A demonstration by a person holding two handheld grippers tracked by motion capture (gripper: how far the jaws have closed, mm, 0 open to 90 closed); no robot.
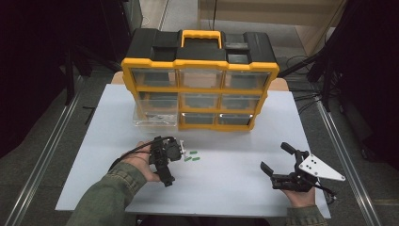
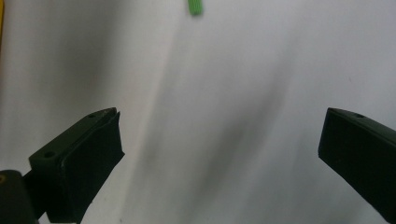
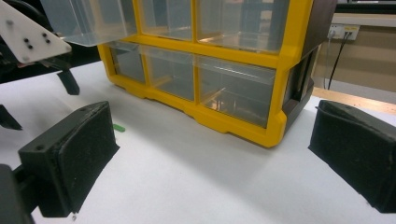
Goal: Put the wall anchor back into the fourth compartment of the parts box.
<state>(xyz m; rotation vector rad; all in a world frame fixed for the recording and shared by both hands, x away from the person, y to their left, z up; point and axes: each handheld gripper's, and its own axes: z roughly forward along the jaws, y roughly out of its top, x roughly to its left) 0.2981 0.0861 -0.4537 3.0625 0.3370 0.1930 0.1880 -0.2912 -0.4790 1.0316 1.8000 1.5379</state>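
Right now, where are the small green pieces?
In the high view the green pieces lie on the white table, left of centre, just beside the left gripper and before the pulled-out drawer.

In the left gripper view, a green piece [image 2: 195, 6] was cut off by the top edge. From above, the green pieces [image 1: 192, 156] were too small for their shape to be told.

The left gripper [image 1: 180, 151] sits low over the table at about seven o'clock from centre, its jaws spread wide and empty, pointing toward three o'clock. The green-sleeved left forearm [image 1: 110, 195] enters from six o'clock. At four o'clock the right gripper [image 1: 276, 160] hangs with jaws wide apart, aimed toward eleven o'clock.
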